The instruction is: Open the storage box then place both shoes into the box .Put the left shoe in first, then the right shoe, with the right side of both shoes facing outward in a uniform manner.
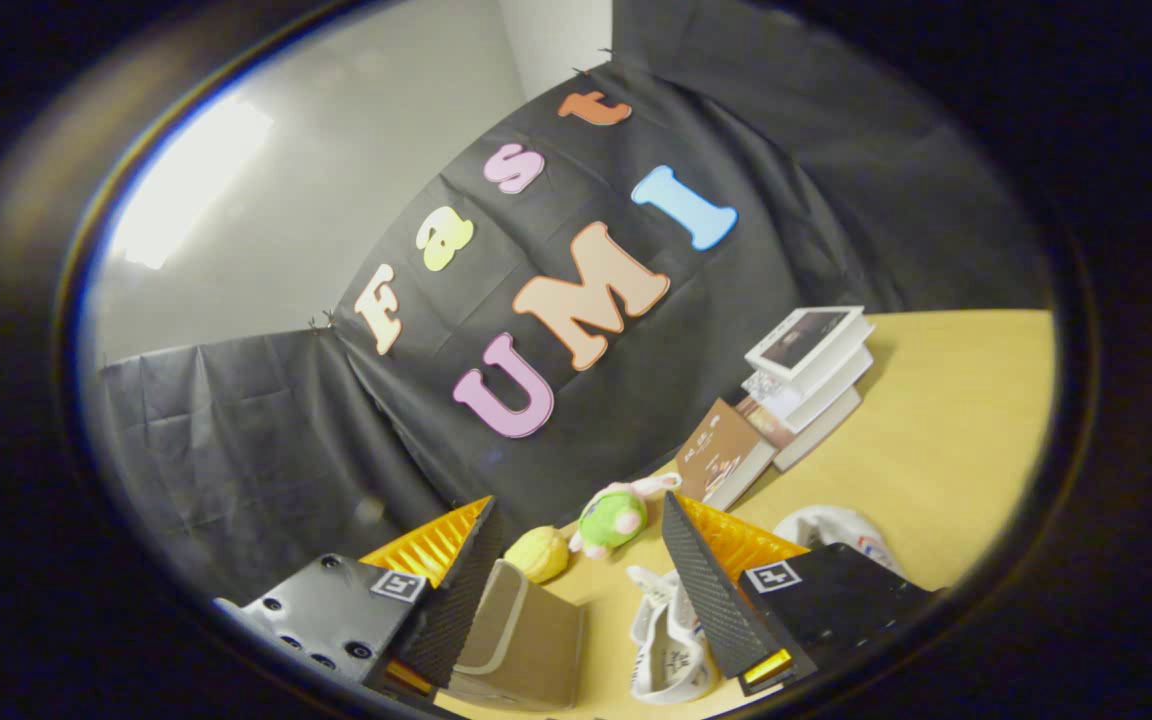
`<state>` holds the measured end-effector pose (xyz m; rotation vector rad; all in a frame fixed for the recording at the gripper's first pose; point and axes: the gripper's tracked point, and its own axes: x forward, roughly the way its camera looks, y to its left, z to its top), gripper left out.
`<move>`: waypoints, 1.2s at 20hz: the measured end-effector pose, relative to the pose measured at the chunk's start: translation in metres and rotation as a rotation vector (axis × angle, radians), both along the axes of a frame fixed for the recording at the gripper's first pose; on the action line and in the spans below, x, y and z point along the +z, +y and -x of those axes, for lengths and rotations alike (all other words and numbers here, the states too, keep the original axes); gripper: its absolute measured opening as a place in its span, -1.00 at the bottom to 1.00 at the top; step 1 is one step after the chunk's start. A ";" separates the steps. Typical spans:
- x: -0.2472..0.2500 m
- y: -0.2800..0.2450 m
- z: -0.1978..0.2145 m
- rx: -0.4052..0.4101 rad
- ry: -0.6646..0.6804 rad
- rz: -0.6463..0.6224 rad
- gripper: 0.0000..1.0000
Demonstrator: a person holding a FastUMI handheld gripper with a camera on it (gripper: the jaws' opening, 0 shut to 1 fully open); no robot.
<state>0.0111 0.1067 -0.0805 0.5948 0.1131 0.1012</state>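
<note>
Right now I see my claw [576,590] released, its two ribbed fingers [711,590] spread wide and pressing on nothing. The view is tilted, so the pale yellow wooden tabletop [946,420] slopes across it.

Between the fingers, close to the left one, stands a taupe fabric storage box with a lighter rim [521,640]; I can see one corner of it and cannot tell whether its lid is open. Beside it, just inside the right finger, lies a white shoe with printed markings [671,640], slumped on the tabletop; which foot it belongs to I cannot tell. A second white shoe [831,525] peeks out past the right finger, partly hidden by the finger mount. Both shoes sit on the table, apart from the box.

Just ahead of the fingertips rest a small round yellow plush ball [538,553] and, touching it or nearly so, a green-and-pink plush toy with long pink ears [616,515].

Beyond those, a brown-covered book [721,455] leans against a stack of white-edged books [811,375] near the black cloth wall [236,430]. A grey plain wall [356,180] with a bright light patch [186,185] rises above the cloth.
</note>
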 end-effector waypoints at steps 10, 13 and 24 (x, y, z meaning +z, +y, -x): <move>-0.091 0.105 0.024 0.191 0.266 -0.394 0.98; -0.109 0.129 0.032 0.236 0.318 -0.407 0.98; -0.150 0.182 0.039 0.351 0.466 -0.545 0.95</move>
